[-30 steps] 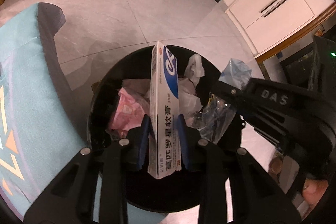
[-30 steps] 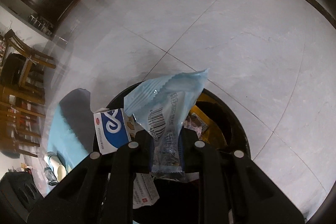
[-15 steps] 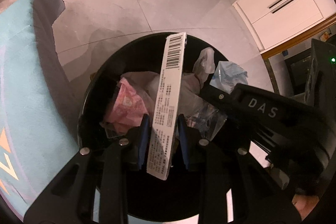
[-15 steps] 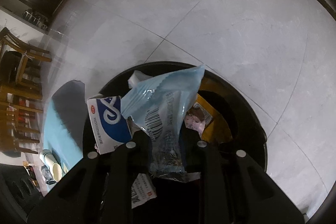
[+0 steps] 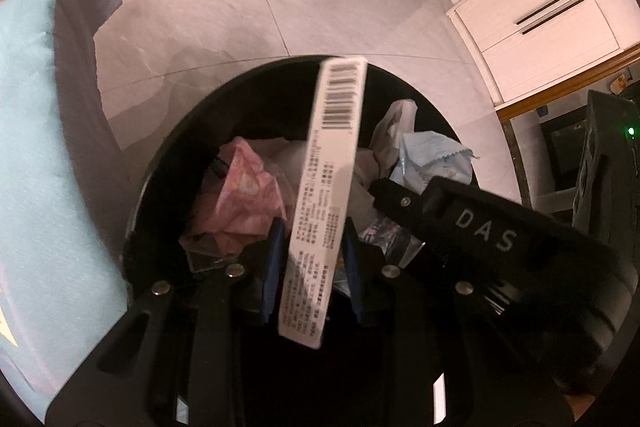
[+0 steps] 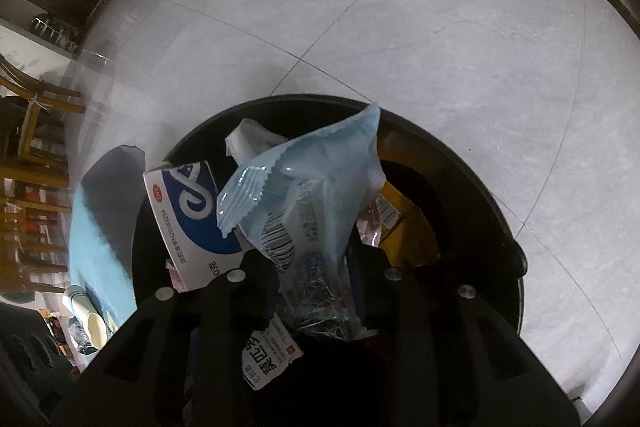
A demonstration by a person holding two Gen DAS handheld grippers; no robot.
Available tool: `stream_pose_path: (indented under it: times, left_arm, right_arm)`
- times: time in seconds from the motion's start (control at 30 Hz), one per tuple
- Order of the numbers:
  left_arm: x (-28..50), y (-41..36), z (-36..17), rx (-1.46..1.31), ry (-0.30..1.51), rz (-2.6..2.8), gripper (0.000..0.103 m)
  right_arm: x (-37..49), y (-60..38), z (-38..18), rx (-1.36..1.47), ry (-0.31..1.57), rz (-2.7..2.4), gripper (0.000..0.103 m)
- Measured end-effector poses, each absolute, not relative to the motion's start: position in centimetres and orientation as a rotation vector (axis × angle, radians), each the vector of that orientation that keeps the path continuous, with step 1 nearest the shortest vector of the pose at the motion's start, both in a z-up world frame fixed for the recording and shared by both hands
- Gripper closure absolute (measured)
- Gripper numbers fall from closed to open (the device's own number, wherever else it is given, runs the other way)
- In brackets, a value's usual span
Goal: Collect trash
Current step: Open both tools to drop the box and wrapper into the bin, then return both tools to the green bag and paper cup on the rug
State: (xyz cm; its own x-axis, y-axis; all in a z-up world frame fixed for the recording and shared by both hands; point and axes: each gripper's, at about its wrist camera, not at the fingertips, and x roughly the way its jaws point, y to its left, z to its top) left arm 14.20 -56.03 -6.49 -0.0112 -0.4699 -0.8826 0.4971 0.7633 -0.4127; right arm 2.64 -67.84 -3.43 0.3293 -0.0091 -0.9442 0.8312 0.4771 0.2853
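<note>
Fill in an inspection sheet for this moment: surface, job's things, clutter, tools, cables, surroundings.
Surface: grey tiled floor.
Job's things: long white cardboard box with barcode and crinkled light-blue plastic wrapper, both above the round black trash bin.
Clutter: pink crumpled wrapper, white tissue and yellow packet inside the bin.
Tools: left tool shut on the box; right tool shut on the wrapper.
Cables: nothing seen.
Surroundings: teal cloth-covered edge, white cabinet, wooden chairs.
</note>
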Motion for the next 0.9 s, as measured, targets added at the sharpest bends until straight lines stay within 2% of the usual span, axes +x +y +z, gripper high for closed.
stream_pose_path:
  times: [0.17, 0.27, 0.3, 0.43, 0.6, 0.7, 0.77, 0.9]
  left_arm:
    - [14.3, -55.1, -5.1, -0.048, 1.348, -0.787, 0.059]
    - [14.1, -54.4, -3.5, -0.041, 1.301, -0.785, 0.043]
    - [14.0, -54.2, -3.1, -0.034, 1.287, -0.784, 0.042]
    - [13.9, -52.1, -0.6, -0.034, 1.215, -0.774, 0.034]
    - [14.1, -47.2, 3.1, -0.083, 1.098, -0.733, 0.009]
    - [14.2, -43.4, 5.2, -0.081, 1.012, -0.675, 0.003]
    - [14.4, -40.0, 6.6, -0.054, 0.950, -0.599, 0.003]
    - [15.2, -33.1, 8.5, -0.100, 0.875, -0.471, 0.003]
  right_arm:
    - [1.8, -68.3, -2.6, 0.958, 1.074, -0.666, 0.062]
    - [1.2, -68.4, -1.0, 0.922, 1.038, -0.689, 0.057]
    - [1.0, -68.3, -0.6, 0.916, 1.026, -0.692, 0.052]
    - [0.4, -67.8, 1.5, 0.901, 0.970, -0.685, 0.043]
    - [0.0, -66.3, 5.1, 0.840, 0.869, -0.688, 0.026]
    - [0.3, -65.0, 7.2, 0.792, 0.812, -0.681, 0.019]
    - [0.8, -63.9, 8.2, 0.753, 0.795, -0.659, 0.018]
    - [2.4, -60.4, 10.4, 0.656, 0.745, -0.602, 0.006]
